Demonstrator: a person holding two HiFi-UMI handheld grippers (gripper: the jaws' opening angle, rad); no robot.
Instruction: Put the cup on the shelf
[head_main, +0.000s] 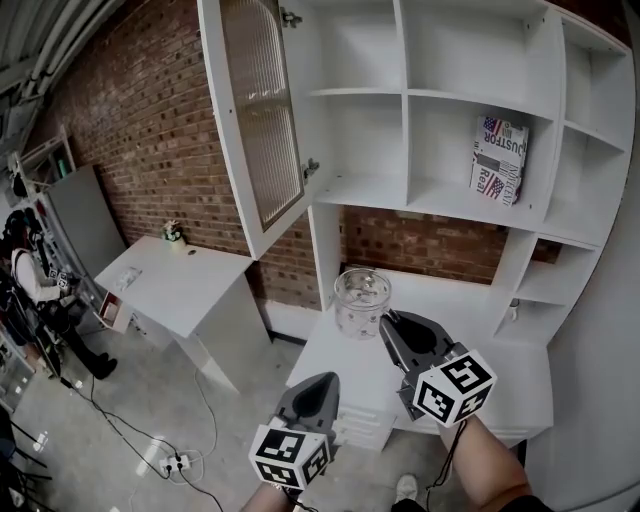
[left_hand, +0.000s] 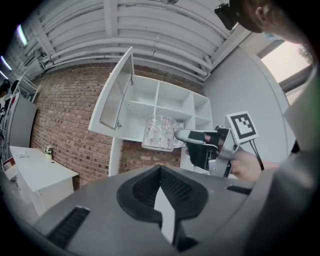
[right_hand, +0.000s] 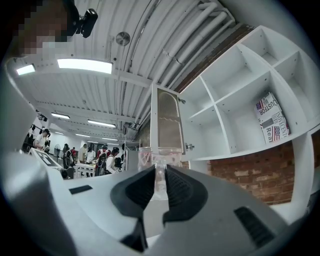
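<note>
Right tongs (head_main: 386, 321) gripping rim of cup (head_main: 361, 299), left tongs (head_main: 324, 381) apart from it, empty

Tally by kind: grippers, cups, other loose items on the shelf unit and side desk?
Two-jaw grippers: 2 (left gripper, right gripper)
Clear glass cup: 1
Flag-printed box: 1
Small potted plant: 1
Total: 5
</note>
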